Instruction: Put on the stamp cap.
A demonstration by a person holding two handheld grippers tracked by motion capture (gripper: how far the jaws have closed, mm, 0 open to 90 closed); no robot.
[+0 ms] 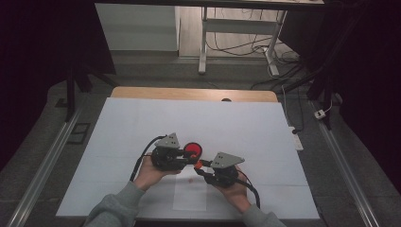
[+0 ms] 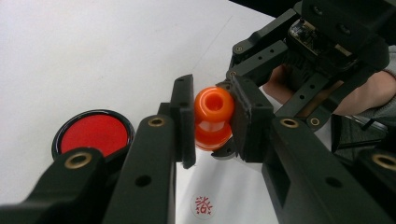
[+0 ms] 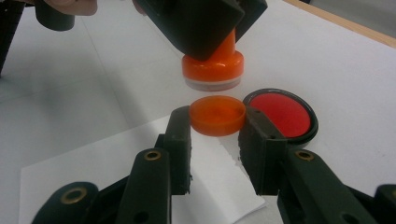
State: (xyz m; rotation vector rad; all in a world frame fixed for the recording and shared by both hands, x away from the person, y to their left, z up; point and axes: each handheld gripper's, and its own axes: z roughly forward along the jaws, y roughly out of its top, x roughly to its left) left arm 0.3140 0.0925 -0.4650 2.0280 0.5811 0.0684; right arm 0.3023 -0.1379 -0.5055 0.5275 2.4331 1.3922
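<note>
Orange stamp (image 2: 213, 119) sits clenched between the jaws of the left tongs (image 2: 212, 122), which pinch its waisted handle from both sides; in the left gripper view the hollow knob end faces the camera. In the right gripper view the same stamp (image 3: 213, 65) hangs above the paper with its wide round base pointing down and a pale printing face under the orange rim. The right tongs (image 3: 215, 122) are clamped on the stamp's orange cap (image 3: 217, 114), a shallow round lid held by its edge just below the stamp's base, the two apart with a narrow gap between them.

A round red ink pad (image 1: 193, 150) in a black case lies open on the desk, just beyond the two tongs and close to the left tongs (image 1: 188, 157); in the right gripper view it lies right beside the cap. Under the tongs lies a white sheet of paper (image 3: 140, 154), near the middle of the desk's near edge, and a small red seal print (image 2: 203, 205) is already on it. The desk (image 1: 142, 123) is covered in white, with a wooden strip showing along its far edge. Both hands meet near the desk's middle, nearer the near edge, with the right tongs (image 1: 198, 165) pointing toward the left ones
</note>
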